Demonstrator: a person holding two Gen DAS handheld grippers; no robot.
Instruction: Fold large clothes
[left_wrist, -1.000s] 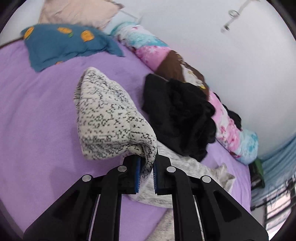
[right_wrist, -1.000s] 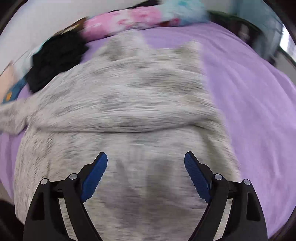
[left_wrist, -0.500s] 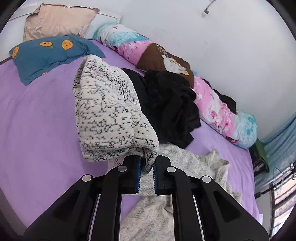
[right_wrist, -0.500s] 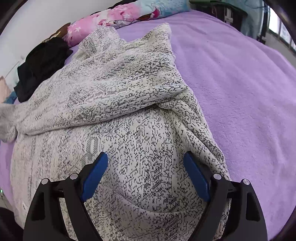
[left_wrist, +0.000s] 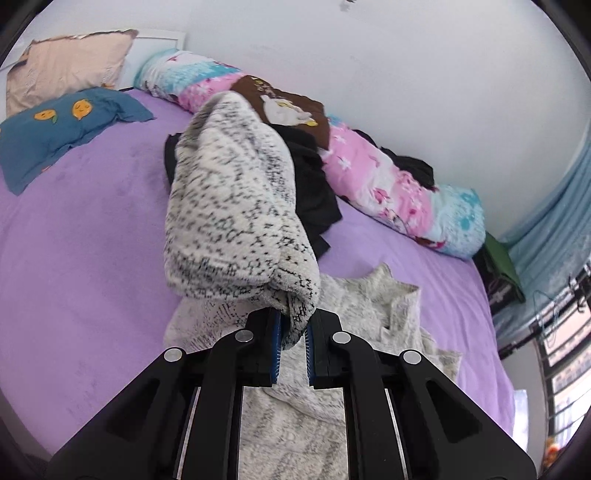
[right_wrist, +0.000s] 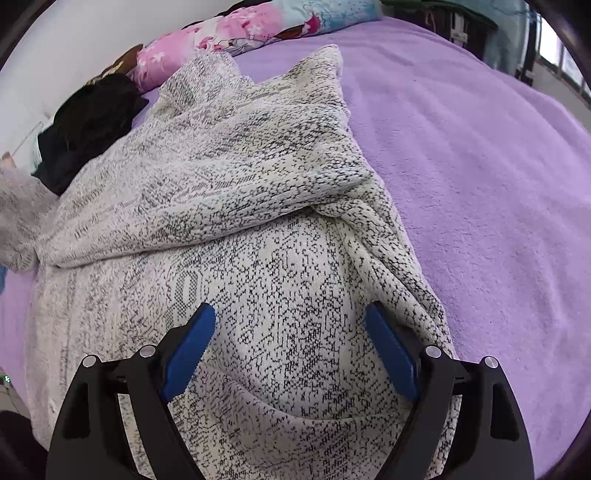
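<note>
A purple bed (left_wrist: 92, 240) carries a blue pillow (left_wrist: 55, 129), a floral bolster (left_wrist: 388, 181) by the wall, and heaped black clothes (left_wrist: 314, 192).

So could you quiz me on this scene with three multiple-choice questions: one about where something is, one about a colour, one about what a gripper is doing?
1. Where does the black clothing lie?
A. beside the long floral bolster
B. on the blue pillow
C. on the floor

2. What colour is the bed cover?
A. green
B. purple
C. white

3. What is the left gripper doing?
A. hanging open
B. clamping a pillow
C. clamping the speckled sweater's sleeve

Answers: 1 A, it rests against the bolster by the wall. 2 B, purple shows in both views. 3 C, knit fabric is pinched between its pads.
</note>
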